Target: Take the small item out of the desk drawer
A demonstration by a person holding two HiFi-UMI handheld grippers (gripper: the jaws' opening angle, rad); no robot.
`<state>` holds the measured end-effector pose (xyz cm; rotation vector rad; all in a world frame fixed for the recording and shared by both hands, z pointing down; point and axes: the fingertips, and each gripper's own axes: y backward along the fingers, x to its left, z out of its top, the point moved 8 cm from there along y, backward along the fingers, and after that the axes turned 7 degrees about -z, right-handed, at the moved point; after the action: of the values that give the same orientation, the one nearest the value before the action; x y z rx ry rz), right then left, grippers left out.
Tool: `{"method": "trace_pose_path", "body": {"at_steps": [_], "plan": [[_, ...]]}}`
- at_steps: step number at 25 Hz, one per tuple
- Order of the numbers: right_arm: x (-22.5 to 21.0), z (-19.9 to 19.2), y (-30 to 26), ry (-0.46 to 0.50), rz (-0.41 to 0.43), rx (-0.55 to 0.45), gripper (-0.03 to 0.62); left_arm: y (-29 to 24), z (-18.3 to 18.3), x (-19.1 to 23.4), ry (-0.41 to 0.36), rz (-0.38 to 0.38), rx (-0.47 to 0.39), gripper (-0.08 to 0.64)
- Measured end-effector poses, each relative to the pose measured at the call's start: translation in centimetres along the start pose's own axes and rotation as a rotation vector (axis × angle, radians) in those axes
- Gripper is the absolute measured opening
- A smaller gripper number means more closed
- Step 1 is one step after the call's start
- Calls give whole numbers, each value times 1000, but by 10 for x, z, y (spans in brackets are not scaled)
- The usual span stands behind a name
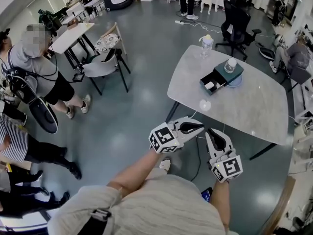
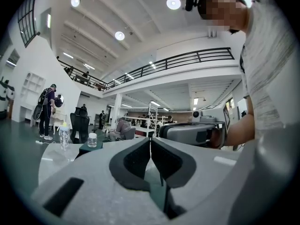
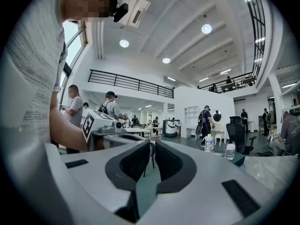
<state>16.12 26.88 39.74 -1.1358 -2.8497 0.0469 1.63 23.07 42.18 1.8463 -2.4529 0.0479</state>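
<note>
A wide hall with a grey-green floor (image 1: pixel 142 111) lies below me, and people (image 1: pixel 34 67) stand along its left side. My two bare forearms reach forward from my chest, close together.

The left gripper (image 1: pixel 199 128) (image 2: pixel 150 142) lies level with its marker cube nearest me. It points across to the right, and its jaws are pressed together with nothing between them. Its tips come almost to the tips of the right gripper (image 1: pixel 209 131) (image 3: pixel 153 144). That one points level and away from me, towards the surface (image 1: pixel 254 111). Its jaws are also together and empty. Both grippers hang just short of the surface's near edge.

Well beyond them, in the middle of the pale grey surface, sits the teal drawer box (image 1: pixel 226 76) (image 2: pixel 89 149) (image 3: pixel 240 159). Its drawer (image 1: pixel 213 85) is pulled open towards me and the small white item (image 1: pixel 209 85) lies inside. A capped bottle (image 1: pixel 230 65) (image 2: pixel 92 139) (image 3: pixel 229 151) stands upright on top of the box. A taller bottle (image 1: pixel 207 45) (image 2: pixel 64 135) (image 3: pixel 209 143) stands at the far edge.
</note>
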Motion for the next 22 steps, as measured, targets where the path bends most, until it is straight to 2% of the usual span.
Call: {"method": "trace_pose_path", "body": {"at_steps": [8, 12, 16, 22], "plan": [[-19, -3, -66, 27, -37, 38, 11, 16, -3, 71, 19, -24, 4, 18], [-32, -5, -84, 26, -25, 61, 11, 14, -6, 92, 27, -32, 8, 18], [-52, -12, -107, 64, -12, 107, 11, 6, -14, 119, 46, -21, 13, 18], [-103, -26, -143, 66, 38, 137, 11, -21, -24, 169, 54, -10, 61, 17]]}}
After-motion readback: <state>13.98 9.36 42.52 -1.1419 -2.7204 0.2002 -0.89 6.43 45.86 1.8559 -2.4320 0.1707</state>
